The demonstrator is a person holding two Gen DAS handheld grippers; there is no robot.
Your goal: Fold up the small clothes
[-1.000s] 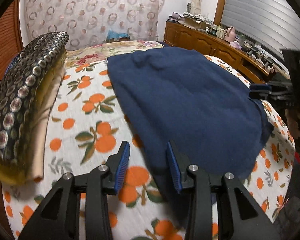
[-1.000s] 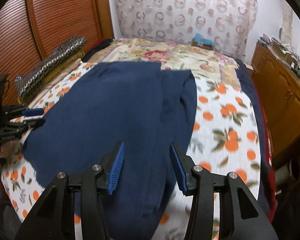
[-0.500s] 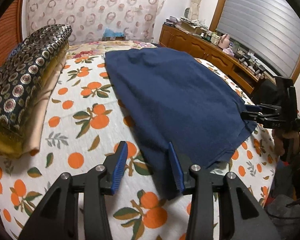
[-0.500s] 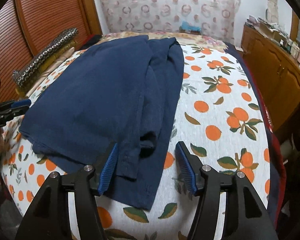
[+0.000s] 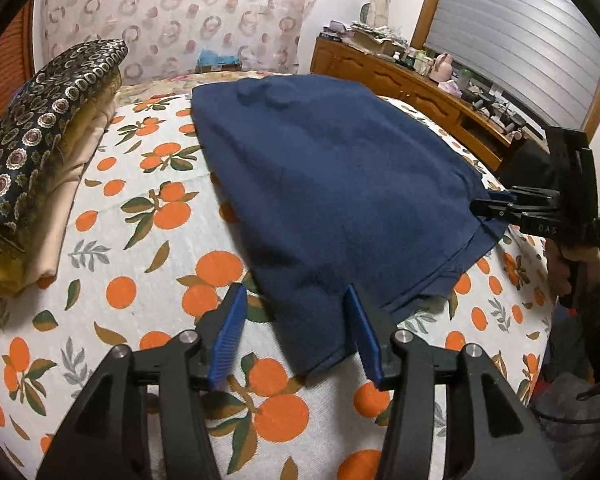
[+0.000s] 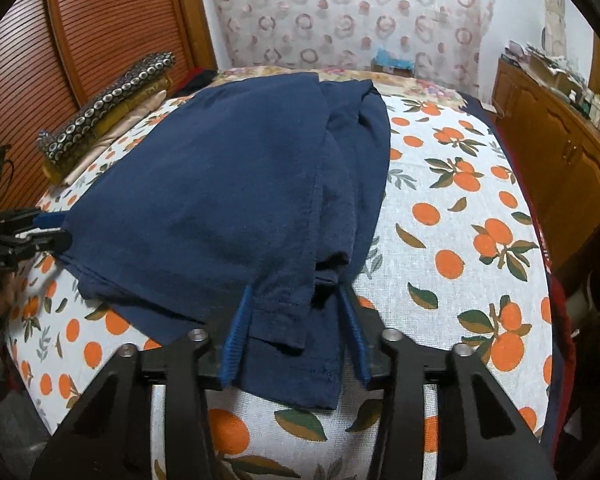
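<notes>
garment (image 6: 220, 200): soft navy knit | left tongs (image 5: 296, 336) opening over corner | right tongs (image 6: 296, 332) closing around hem

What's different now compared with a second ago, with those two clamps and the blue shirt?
Both hand-held grippers drew back to the near hem of the navy garment. The left hand-held gripper is opening around its corner; the right hand-held gripper is closing with the hem between its jaws. The garment, orange-print bedspread and folded bedding stayed put.
</notes>
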